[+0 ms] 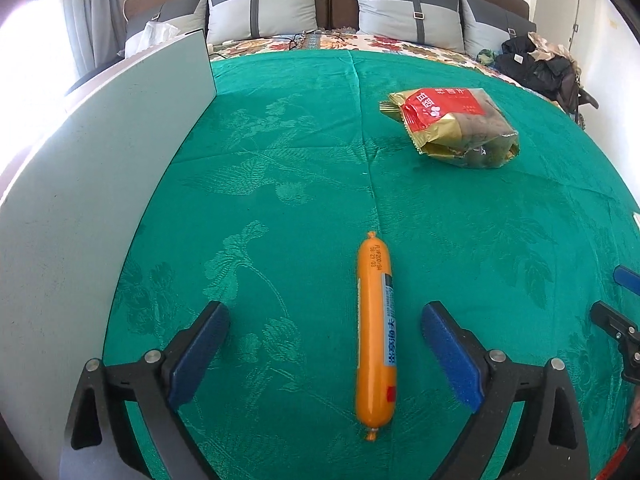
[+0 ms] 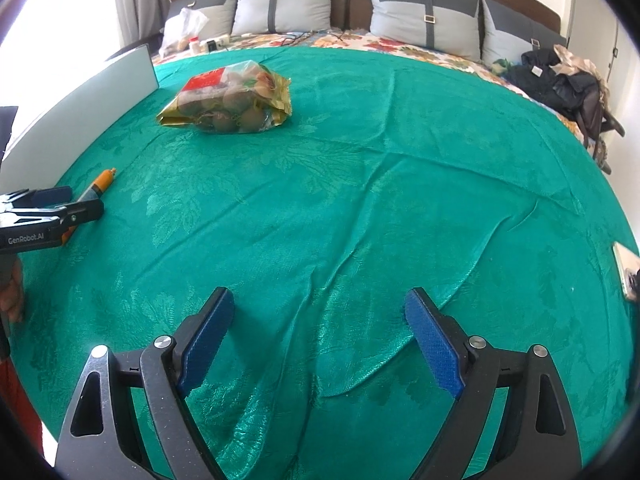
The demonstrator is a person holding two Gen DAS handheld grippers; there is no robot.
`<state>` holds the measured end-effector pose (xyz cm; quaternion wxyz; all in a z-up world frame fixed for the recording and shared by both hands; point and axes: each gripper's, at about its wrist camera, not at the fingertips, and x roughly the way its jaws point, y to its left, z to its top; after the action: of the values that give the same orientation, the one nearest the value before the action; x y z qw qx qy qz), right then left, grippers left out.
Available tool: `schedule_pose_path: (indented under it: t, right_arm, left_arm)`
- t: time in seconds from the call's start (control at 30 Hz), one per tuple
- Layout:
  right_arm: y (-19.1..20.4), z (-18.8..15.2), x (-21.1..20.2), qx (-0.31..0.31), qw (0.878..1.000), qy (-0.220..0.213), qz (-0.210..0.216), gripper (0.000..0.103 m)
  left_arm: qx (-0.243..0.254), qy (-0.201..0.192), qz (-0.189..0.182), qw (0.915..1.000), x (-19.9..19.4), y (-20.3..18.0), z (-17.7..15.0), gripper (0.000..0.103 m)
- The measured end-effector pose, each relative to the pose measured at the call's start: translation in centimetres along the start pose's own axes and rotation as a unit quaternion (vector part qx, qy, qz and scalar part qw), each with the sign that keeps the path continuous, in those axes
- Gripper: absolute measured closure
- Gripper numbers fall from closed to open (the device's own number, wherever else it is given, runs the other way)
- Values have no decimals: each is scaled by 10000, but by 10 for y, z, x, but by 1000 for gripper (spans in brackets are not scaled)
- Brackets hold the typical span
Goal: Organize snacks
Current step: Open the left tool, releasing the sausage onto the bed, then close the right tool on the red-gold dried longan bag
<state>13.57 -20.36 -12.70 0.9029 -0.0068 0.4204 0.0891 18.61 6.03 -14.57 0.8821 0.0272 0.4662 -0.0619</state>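
Sorting barely begun, by my reading — green cloth (image 1: 280, 140) carries two snacks well apart. Snack bag (image 1: 452, 124) far side, untouched. Sausage (image 1: 374, 332) lies between left gripper (image 1: 324, 352) jaws, released, unpinched. Right gripper (image 2: 318, 340) jaws spread, empty.

Printed in black on the orange sausage (image 1: 374, 336): "FLYF200Y9A" and "08 29 03". Printed in white on the left gripper (image 2: 52, 196) body: "GenRobot.AI". Chinese characters on the snack bag (image 1: 450, 126) too small to read.

A green cloth (image 2: 360, 200) covers the bed, with 4 pillows (image 2: 280, 4) and a white board (image 1: 80, 200).
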Motion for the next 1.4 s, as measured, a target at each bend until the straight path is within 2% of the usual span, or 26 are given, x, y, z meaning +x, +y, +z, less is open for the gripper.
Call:
schedule_pose_path:
  t: [0.03,0.6,0.67,0.73,0.77,0.83,0.93,1.0,1.03,1.07,1.13,1.23,1.3,1.4]
  right_arm:
    - [0,0,0,-3,10000,2,1,13]
    - [2,2,2,-45,9999,46,81,7]
    - [0,9,3,176,9996,241,29,7]
    - [-10,23,5,973,9939,407,320,7]
    - [-17,31,5,1513,9855,401,658,7]
    - [-29,49,15,2522,9587,525,1204,7]
    - [-37,77,44,3803,9017,970,1813,7]
    - [-32,93,64,4361,8676,1214,2058,7]
    - [-27,102,72,4525,8566,1263,2135,7]
    - [-22,111,79,4623,8506,1276,2155,7]
    - [-9,133,90,4598,8564,1273,1975,7]
    - [8,163,107,4407,8758,1301,1475,7]
    - [20,178,117,4082,8975,1284,1063,7]
    - [44,189,132,2954,9411,1499,678,9]
  left_arm:
    - [-20,-33,11,10000,1,2,-1,0]
    - [-34,-94,12,9999,0,1,-2,0]
    - [-40,-95,13,9999,0,1,-2,0]
    - [-41,-96,12,9999,0,1,-1,0]
    - [-42,-96,11,9999,0,1,-1,0]
    - [-42,-97,12,9999,0,1,-1,0]
    - [-43,-98,11,9999,0,1,-1,0]
    - [-43,-99,11,9999,0,1,-1,0]
    - [-43,-99,11,9999,0,1,-1,0]
    - [-44,-99,11,9999,0,1,-1,0]
    - [-44,-100,11,9999,0,1,-1,0]
    - [-44,-100,11,9999,0,1,-1,0]
    - [-43,-100,11,9999,0,1,-1,0]
    - [-41,-99,15,9999,0,1,-1,0]
